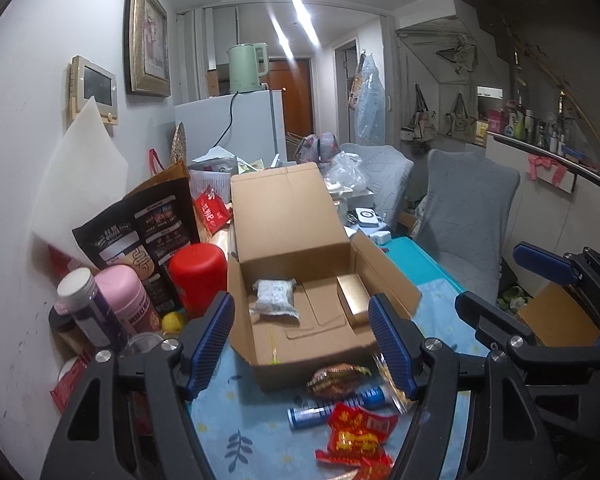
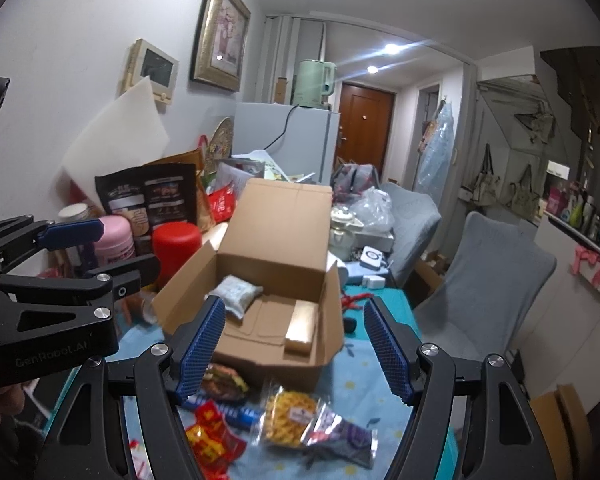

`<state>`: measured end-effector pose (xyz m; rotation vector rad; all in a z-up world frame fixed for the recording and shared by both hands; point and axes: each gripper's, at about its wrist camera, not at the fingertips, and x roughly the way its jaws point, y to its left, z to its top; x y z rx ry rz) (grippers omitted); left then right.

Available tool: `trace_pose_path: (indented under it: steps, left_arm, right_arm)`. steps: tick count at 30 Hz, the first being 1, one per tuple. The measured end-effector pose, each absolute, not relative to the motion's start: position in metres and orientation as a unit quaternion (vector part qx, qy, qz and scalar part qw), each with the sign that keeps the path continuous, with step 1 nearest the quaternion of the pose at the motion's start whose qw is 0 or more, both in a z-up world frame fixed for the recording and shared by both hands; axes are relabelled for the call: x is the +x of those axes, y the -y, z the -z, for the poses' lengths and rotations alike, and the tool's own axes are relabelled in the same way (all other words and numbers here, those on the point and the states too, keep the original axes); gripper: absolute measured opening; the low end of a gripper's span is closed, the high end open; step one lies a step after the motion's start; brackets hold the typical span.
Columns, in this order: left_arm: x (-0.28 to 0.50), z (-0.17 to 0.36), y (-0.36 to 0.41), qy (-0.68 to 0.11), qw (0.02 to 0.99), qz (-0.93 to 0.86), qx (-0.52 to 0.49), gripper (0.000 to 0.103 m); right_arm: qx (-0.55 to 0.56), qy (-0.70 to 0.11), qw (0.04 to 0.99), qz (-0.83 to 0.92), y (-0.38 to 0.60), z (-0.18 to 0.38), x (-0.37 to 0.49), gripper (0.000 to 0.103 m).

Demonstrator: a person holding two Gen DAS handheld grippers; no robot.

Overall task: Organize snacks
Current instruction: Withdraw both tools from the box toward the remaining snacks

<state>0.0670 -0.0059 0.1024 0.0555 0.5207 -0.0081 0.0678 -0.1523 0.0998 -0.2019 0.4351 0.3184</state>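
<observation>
So far only two things lie in the box (image 1: 300,280), which stands open mid-surface: a pale packet (image 1: 274,296) at its left wall and a gold carton (image 1: 354,298) at its right. Loose on the near edge wait a red packet (image 2: 212,444), a blue tube (image 1: 336,402), a brown packet (image 1: 336,380) and a yellow waffle bag (image 2: 290,420). Left claw (image 1: 302,342) and right claw (image 2: 294,344) both gape empty, so most sorting looks undone.

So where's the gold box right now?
The gold box lies inside the open carton, against its right wall in both wrist views, apart from the white packet on the left.
</observation>
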Motion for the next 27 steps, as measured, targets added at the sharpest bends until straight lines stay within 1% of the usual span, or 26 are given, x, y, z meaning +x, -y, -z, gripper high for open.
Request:
trace_pose_path:
  steps: [14, 22, 27]
  left_arm:
    - [0.025, -0.056, 0.005, -0.29, 0.956, 0.036, 0.026, 0.069]
    - [0.015, -0.02, 0.008, -0.333, 0.94, 0.052, 0.045, 0.069]
    - [0.012, 0.003, 0.007, -0.363, 0.929, 0.064, 0.038, 0.069]
  right_arm:
    - [-0.071, -0.257, 0.951, -0.158, 0.16, -0.049, 0.021, 0.072]
    - [-0.051, -0.294, 0.94, -0.165, 0.159, -0.011, 0.006, 0.072]
    - [-0.047, -0.313, 0.934, -0.165, 0.16, 0.012, 0.0, 0.072]
